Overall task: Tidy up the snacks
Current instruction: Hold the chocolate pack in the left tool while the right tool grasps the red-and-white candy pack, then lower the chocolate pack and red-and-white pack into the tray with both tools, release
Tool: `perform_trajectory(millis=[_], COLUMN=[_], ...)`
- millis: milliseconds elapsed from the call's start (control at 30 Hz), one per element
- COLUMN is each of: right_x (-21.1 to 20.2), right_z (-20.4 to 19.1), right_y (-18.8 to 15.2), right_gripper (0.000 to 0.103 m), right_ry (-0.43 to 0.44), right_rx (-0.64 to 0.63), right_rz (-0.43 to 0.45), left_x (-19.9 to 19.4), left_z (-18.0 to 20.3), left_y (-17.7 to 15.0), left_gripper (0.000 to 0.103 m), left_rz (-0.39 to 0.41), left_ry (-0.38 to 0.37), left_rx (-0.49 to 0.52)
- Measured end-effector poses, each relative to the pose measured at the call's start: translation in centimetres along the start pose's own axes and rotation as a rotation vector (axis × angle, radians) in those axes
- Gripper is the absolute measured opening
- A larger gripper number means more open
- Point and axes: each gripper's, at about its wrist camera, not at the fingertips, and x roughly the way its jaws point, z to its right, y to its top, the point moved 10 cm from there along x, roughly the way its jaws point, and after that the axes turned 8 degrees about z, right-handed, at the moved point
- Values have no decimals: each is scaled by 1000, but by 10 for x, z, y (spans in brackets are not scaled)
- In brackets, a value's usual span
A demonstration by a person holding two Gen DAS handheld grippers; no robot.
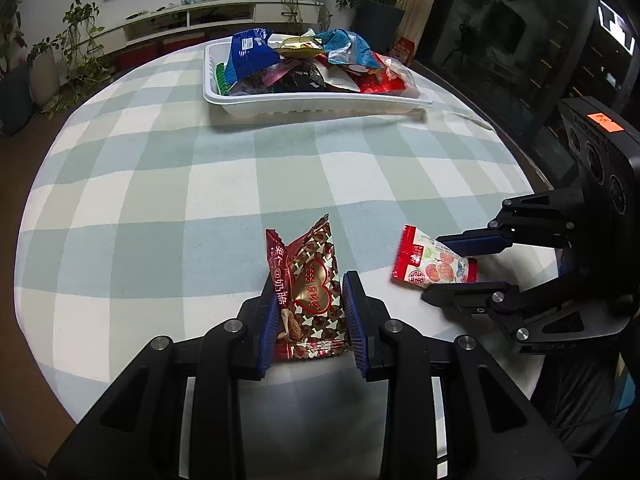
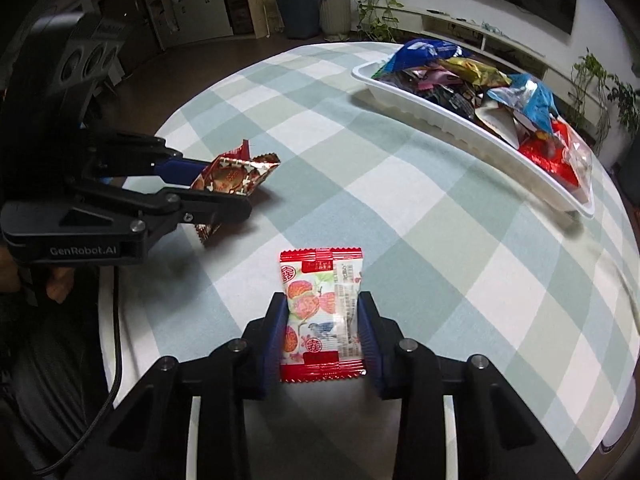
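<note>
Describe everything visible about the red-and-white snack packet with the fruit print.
The red-and-white packet is a small, flat, glossy plastic pillow pack with crimped red ends, a white middle printed with red fruit and a blue bird, and a clear panel. It lies lengthwise between the right gripper's blue pads, which meet its long edges, over the checked tablecloth, apart from the tray.

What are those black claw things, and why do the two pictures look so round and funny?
Each claw is a hand-held gripper that a person carries, with a wide-eyed camera on it, so the pictures bend. One picture looks along the left hand-held gripper, which squeezes a brown and gold snack packet. The other looks along the right hand-held gripper, closed around a red and white candy packet. Both are over a checked tablecloth. Farther back sits a white tray heaped with snacks.
</note>
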Motion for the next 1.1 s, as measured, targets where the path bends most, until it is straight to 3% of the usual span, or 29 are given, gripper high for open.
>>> perform_trajectory(millis=[233, 400, 600, 800, 967, 1100], right_x=[-19, -46, -87, -114, -97, -55], right_z=[8, 40, 94, 147, 191, 198], right_y=[2, 20, 59, 123, 161, 179], right_gripper=[35, 35, 35, 35, 35, 35], right_ry=[18, 4, -69, -139, -174, -177], right_rx=[102, 244, 338, 403, 489, 465], right_rz=[59, 154, 269, 381, 399, 334], left_x=[-6, -13, -17, 1, 37, 72], left_z=[4, 13, 23, 11, -10, -20], left_y=[8, 32, 96, 187, 242, 264], left_gripper=[28, 28, 28, 28, 28, 28], left_rz=[23, 60, 134, 196, 210, 192], left_ry=[-17, -43, -68, -73, -26, -8], left_rx=[-12, -14, 4, -30, -59, -60])
